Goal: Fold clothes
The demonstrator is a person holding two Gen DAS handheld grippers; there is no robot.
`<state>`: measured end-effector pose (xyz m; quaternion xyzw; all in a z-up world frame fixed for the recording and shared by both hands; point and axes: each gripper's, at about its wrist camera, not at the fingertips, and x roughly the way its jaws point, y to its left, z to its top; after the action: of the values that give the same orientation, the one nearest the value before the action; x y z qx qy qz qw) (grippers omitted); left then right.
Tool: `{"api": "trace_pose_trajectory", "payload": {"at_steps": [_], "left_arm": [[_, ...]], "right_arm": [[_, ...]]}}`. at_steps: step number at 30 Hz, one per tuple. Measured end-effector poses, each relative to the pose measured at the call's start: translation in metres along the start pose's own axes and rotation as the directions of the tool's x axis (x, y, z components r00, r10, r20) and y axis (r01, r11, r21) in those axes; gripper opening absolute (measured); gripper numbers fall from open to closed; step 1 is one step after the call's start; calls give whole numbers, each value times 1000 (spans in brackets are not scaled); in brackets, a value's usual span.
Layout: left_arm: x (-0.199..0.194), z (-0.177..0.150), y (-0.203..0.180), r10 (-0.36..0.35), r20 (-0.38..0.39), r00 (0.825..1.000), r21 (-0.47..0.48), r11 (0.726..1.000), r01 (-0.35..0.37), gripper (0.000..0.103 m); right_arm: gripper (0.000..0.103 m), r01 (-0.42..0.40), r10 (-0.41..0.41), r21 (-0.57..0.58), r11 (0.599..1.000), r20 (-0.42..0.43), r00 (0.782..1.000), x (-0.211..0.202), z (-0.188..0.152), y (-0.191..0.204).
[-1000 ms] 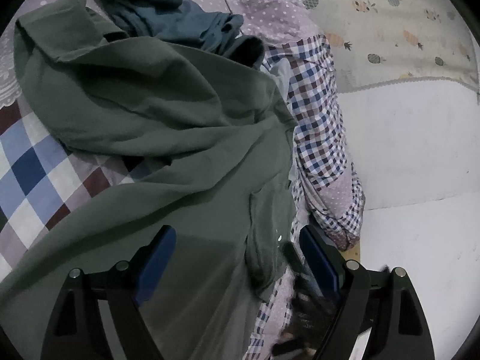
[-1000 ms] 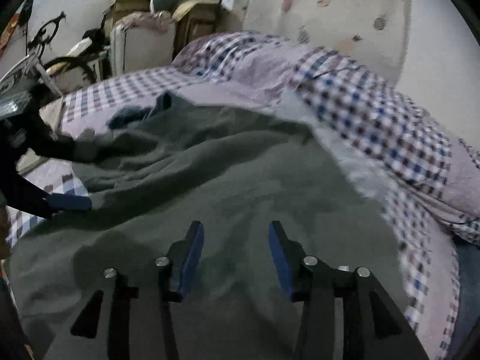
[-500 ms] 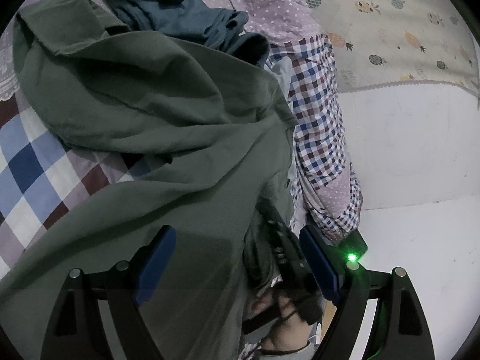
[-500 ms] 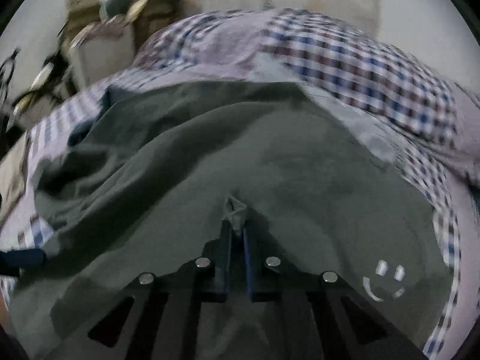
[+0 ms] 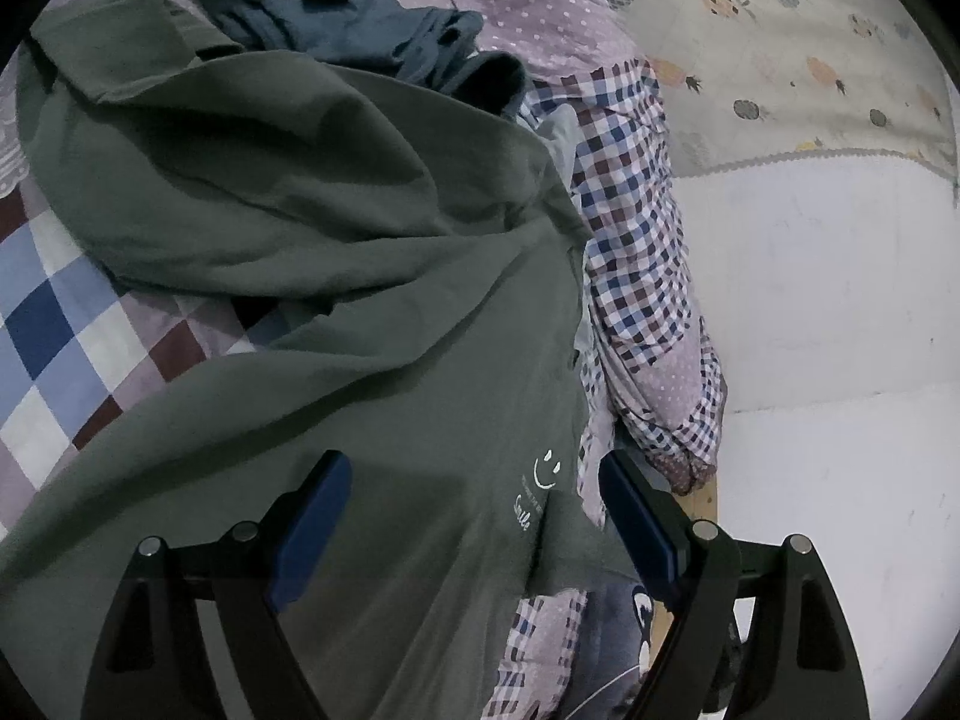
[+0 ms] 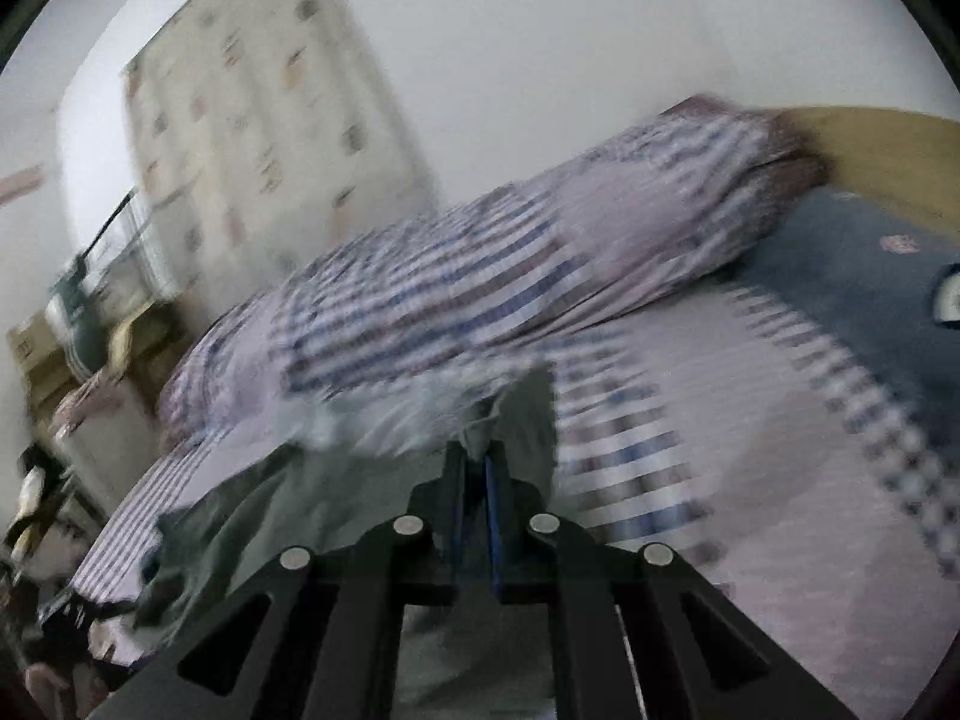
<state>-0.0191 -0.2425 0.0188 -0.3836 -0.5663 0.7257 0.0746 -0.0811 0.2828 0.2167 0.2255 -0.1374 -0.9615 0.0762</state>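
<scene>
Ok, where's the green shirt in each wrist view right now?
Left wrist: green shirt fills left and centre, spread over the bed, smiley print low right of centre.
Right wrist: blurred; a fold of it sits lower centre, pinched in the right gripper.
Shared landmark: the checked quilt.

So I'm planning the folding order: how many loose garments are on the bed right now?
2. A green shirt sprawls across the bed's middle, a fold pinched in the right gripper. A crumpled dark teal garment lies beyond it at the far end. More could be hidden underneath.
</scene>
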Motion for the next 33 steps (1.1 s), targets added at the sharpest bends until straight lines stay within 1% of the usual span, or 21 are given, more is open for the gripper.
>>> {"api": "trace_pose_trajectory", "payload": {"at_steps": [3, 6, 8, 12, 14, 17, 20, 22, 25, 28, 29, 31, 33], "left_arm": [[1, -2, -2, 3, 0, 1000, 13, 1000, -3, 87], [3, -4, -3, 3, -2, 1000, 18, 1000, -3, 87], [4, -5, -4, 2, -4, 1000, 21, 1000, -2, 87], [6, -7, -6, 0, -8, 1000, 32, 999, 0, 87], [7, -8, -7, 0, -10, 1000, 37, 999, 1, 87], [10, -10, -8, 3, -21, 1000, 47, 999, -2, 87], [13, -13, -9, 6, -31, 1000, 57, 998, -4, 87], [15, -14, -11, 1, -38, 999, 68, 998, 1, 87], [15, -16, -18, -22, -53, 998, 97, 995, 27, 87], [14, -18, -27, -54, -59, 997, 126, 990, 61, 87], [13, -18, -30, -72, -64, 995, 141, 987, 81, 87], [12, -18, -37, -91, -73, 993, 169, 980, 102, 87], [12, -18, -43, -99, -89, 991, 197, 974, 115, 87]], "right_arm": [[4, 102, -106, 64, 993, 61, 992, -26, 12, -31], [4, 190, -202, 119, 975, 103, 974, -49, 21, -58], [4, 237, -254, 146, 961, 109, 961, -62, 27, -75], [4, 324, -344, 172, 930, 102, 933, -74, 40, -106], [4, 353, -374, 180, 918, 100, 922, -78, 40, -118], [4, 378, -400, 187, 907, 99, 911, -86, 41, -133], [4, 361, -383, 183, 914, 102, 918, -91, 38, -139], [4, 338, -357, 162, 927, 105, 928, -89, 37, -135], [4, 297, -307, 107, 949, 105, 946, -75, 38, -113], [4, 241, -243, 37, 970, 105, 964, -55, 46, -76], [4, 210, -210, 11, 978, 101, 973, -45, 50, -59], [4, 143, -139, -46, 989, 90, 986, -25, 57, -20], [4, 56, -48, -129, 990, 64, 997, -1, 60, 32]]}}
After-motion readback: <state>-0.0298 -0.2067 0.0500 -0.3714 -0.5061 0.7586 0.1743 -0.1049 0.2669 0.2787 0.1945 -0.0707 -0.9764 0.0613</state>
